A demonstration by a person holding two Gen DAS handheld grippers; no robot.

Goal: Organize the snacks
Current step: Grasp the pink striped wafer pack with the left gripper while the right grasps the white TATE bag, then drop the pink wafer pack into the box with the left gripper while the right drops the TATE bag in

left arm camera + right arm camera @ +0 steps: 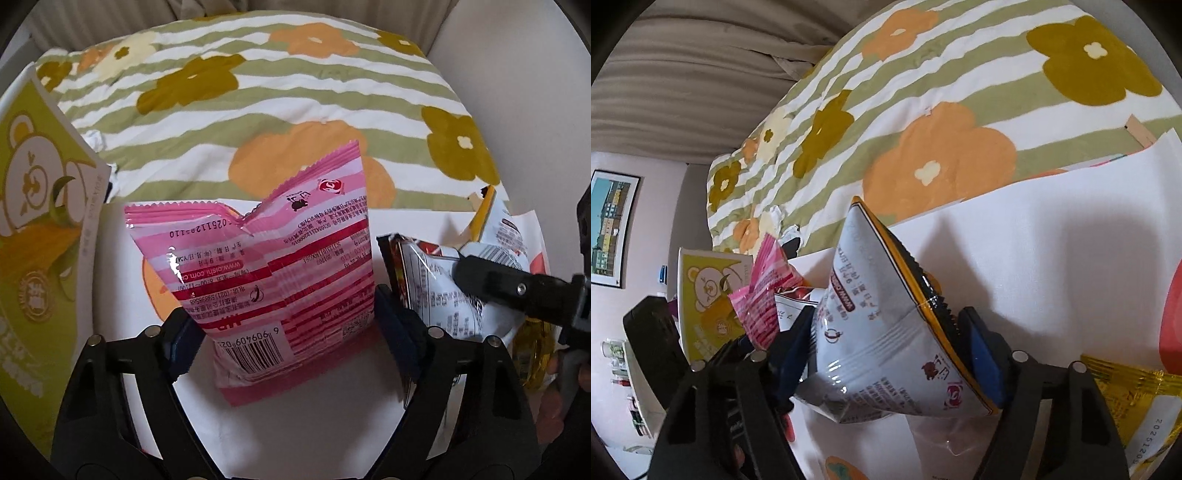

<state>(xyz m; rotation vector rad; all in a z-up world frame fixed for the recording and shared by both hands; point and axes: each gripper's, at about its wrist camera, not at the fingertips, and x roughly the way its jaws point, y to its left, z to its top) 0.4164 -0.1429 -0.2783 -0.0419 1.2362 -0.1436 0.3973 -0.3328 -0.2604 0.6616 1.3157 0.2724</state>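
My left gripper (291,328) is shut on a pink striped snack bag (273,258), held upright above a white sheet (280,424). The same pink bag shows at the left of the right wrist view (764,295). My right gripper (890,350) is shut on a grey-white snack bag with a yellow and black edge (882,332), lifted over the white sheet (1052,258). That bag and the right gripper's finger (491,280) appear at the right of the left wrist view, close beside the pink bag. A dark-edged white packet (439,288) lies there too.
A green box with a bear print (33,221) stands at the left, also seen in the right wrist view (709,299). A floral striped quilt (280,107) covers the bed behind. A yellow foil packet (1134,398) and a red object (1172,325) lie at the right.
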